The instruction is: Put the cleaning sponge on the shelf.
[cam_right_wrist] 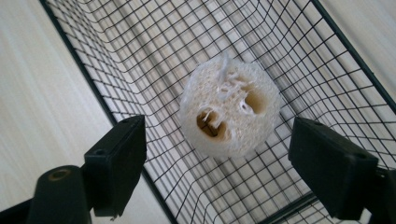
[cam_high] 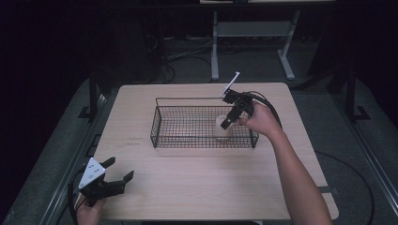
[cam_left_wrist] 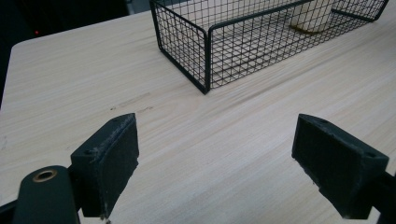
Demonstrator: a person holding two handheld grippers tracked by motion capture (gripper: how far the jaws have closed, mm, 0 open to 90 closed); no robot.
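this is looking like a lab: a pale wooden work table (cam_high: 197, 187) standing on grey flooring, with black cables (cam_high: 162, 58) and white metal desk legs (cam_high: 215, 47) sitting behind it in darkness.

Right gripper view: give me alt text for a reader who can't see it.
A pale loofah sponge stands on end in a black wire basket, seen from above. The right hand-held gripper is open, its jaws apart on either side of the sponge without touching it.
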